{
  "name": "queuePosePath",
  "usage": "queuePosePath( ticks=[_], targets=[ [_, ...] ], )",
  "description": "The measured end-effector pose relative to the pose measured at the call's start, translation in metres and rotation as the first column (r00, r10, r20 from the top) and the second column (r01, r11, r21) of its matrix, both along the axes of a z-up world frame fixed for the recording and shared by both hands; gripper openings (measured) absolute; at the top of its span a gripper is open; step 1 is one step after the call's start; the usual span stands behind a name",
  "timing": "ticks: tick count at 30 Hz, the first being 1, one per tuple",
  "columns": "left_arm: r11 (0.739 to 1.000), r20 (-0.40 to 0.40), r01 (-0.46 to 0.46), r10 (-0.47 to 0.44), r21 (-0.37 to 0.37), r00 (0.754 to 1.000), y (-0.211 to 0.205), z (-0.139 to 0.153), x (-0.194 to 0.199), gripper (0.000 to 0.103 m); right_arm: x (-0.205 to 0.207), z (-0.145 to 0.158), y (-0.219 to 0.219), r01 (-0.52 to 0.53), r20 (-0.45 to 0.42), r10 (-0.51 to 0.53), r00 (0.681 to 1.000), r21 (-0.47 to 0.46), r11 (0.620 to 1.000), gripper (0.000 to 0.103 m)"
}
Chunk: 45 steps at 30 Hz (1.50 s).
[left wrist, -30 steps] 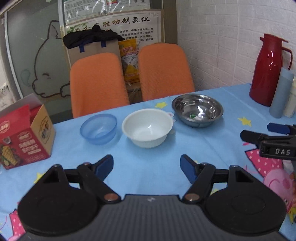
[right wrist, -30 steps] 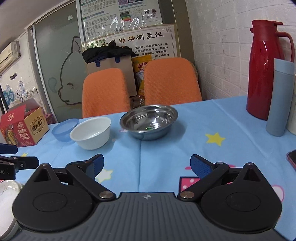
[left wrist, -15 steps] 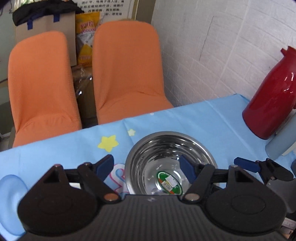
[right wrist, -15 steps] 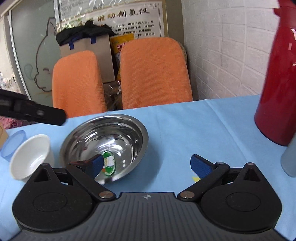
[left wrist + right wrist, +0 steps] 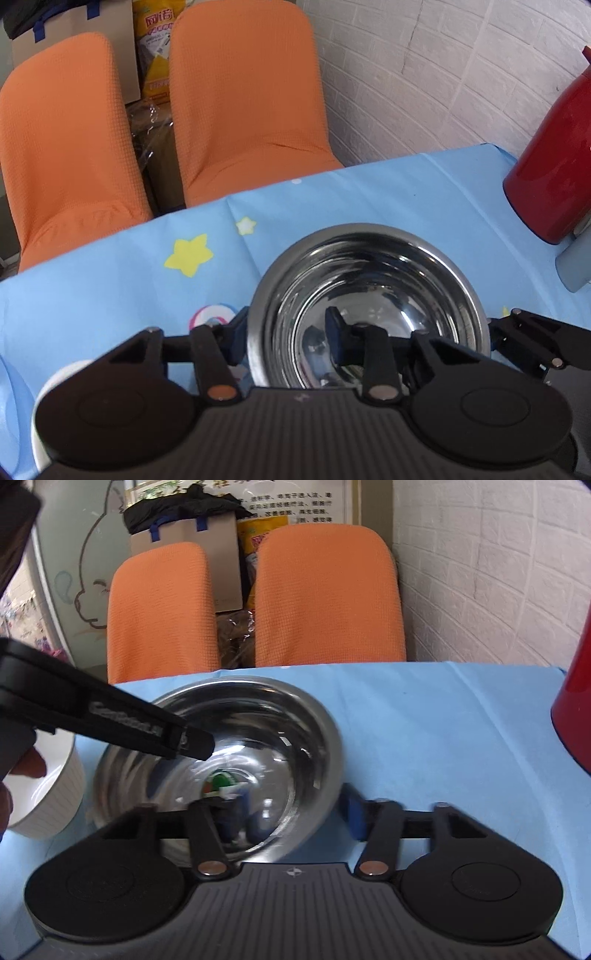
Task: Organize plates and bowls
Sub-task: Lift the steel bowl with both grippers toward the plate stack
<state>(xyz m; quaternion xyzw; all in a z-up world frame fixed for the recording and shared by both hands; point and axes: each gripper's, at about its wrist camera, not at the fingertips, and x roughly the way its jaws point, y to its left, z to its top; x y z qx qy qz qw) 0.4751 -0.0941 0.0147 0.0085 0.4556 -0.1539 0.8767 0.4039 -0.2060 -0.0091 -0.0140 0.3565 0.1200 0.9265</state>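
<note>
Our left gripper (image 5: 286,338) and right gripper (image 5: 295,810) each straddle the steel bowl's (image 5: 369,310) rim, jaws wide; a white bowl (image 5: 48,797) crowds the left side.

one steel bowl (image 5: 369,295), one white bowl (image 5: 48,797), two orange chairs (image 5: 328,594), one red flask (image 5: 554,158)

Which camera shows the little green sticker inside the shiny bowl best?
The right wrist view. There the green sticker shows on the bottom of the steel bowl, just ahead of the right gripper. In the left wrist view the left gripper straddles the bowl's rim and no sticker shows.
</note>
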Motion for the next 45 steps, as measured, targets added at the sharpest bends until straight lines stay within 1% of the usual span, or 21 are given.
queuePosePath(
  ticks=[1,5,6,8,10,13,15,20,24,28,31,34,36,38,39,40,41,42,44,45],
  targets=[
    [1.000,0.010,0.003,-0.003,0.003,1.000,-0.001,0.003,-0.005,0.029,-0.004,0.002,-0.001,-0.005,0.000,0.005,1.000,0.009,1.000,0.072],
    [1.000,0.052,0.020,-0.020,0.006,0.998,-0.006,0.025,-0.037,0.029,-0.033,0.022,-0.004,0.009,0.065,-0.008,0.998,-0.021,1.000,0.072],
    [1.000,0.061,0.021,-0.021,0.006,0.998,-0.006,0.032,-0.047,0.029,-0.041,0.028,-0.006,0.013,0.073,-0.012,0.997,-0.015,1.000,0.073],
    [1.000,0.074,0.029,-0.028,-0.005,0.997,-0.005,0.044,-0.071,0.029,-0.062,0.040,-0.011,0.015,0.094,-0.016,0.995,0.006,1.000,0.074],
    [1.000,0.071,0.027,-0.027,-0.001,0.997,-0.002,0.051,-0.097,0.029,-0.085,0.050,-0.012,0.015,0.114,-0.017,0.993,0.014,1.000,0.080],
    [1.000,0.074,0.027,-0.027,0.008,0.997,0.004,0.054,-0.137,0.029,-0.125,0.059,-0.011,0.005,0.140,-0.008,0.990,0.021,1.000,0.083],
    [1.000,0.051,0.023,-0.023,0.011,0.998,0.012,0.049,-0.163,0.029,-0.149,0.061,-0.007,-0.010,0.154,0.008,0.988,0.011,1.000,0.083],
    [1.000,-0.013,0.014,-0.014,0.018,1.000,0.041,0.025,-0.216,0.029,-0.201,0.049,0.006,-0.042,0.120,0.040,0.992,0.011,0.999,0.083],
    [0.999,-0.047,0.008,-0.006,0.045,0.999,0.058,0.009,-0.247,0.029,-0.231,0.033,0.018,-0.071,0.075,0.069,0.995,0.025,0.997,0.085],
    [0.998,-0.028,0.018,-0.016,0.064,0.999,0.070,0.009,-0.272,0.029,-0.251,0.019,0.027,-0.095,0.034,0.093,0.995,0.055,0.994,0.086],
    [0.994,0.000,0.041,-0.041,0.105,0.999,0.071,0.007,-0.283,0.029,-0.259,0.013,0.033,-0.111,0.010,0.111,0.994,0.075,0.991,0.088],
    [0.990,0.010,0.035,-0.036,0.139,0.999,0.069,0.000,-0.284,0.029,-0.263,0.006,0.037,-0.120,-0.008,0.121,0.993,0.076,0.990,0.090],
    [0.991,-0.007,0.028,-0.027,0.134,1.000,0.071,-0.005,-0.282,0.029,-0.269,0.002,0.039,-0.131,-0.020,0.133,0.991,0.073,0.989,0.090],
    [0.993,-0.026,0.024,-0.021,0.111,0.999,0.076,-0.010,-0.283,0.030,-0.269,0.000,0.041,-0.148,-0.019,0.150,0.989,0.063,0.987,0.094],
    [0.994,-0.028,0.021,-0.018,0.109,0.999,0.077,-0.012,-0.283,0.031,-0.270,0.000,0.042,-0.157,-0.019,0.158,0.987,0.062,0.986,0.098],
    [0.994,-0.022,0.010,-0.008,0.112,1.000,0.079,-0.013,-0.285,0.034,-0.270,0.000,0.042,-0.163,-0.019,0.164,0.986,0.063,0.985,0.099],
    [0.993,-0.011,-0.004,0.005,0.115,1.000,0.081,-0.013,-0.286,0.053,-0.271,0.000,0.041,-0.165,-0.022,0.167,0.986,0.070,0.984,0.100],
    [0.993,0.005,-0.021,0.020,0.114,1.000,0.084,-0.011,-0.288,0.063,-0.272,0.000,0.039,-0.166,-0.027,0.169,0.985,0.082,0.983,0.103],
    [0.995,0.040,-0.042,0.038,0.090,0.998,0.093,-0.002,-0.291,0.062,-0.275,0.002,0.031,-0.146,-0.030,0.150,0.988,0.100,0.984,0.103],
    [0.996,0.057,-0.050,0.046,0.074,0.997,0.098,0.005,-0.293,0.064,-0.277,0.004,0.025,-0.130,-0.022,0.133,0.991,0.105,0.986,0.103]
  ],
)
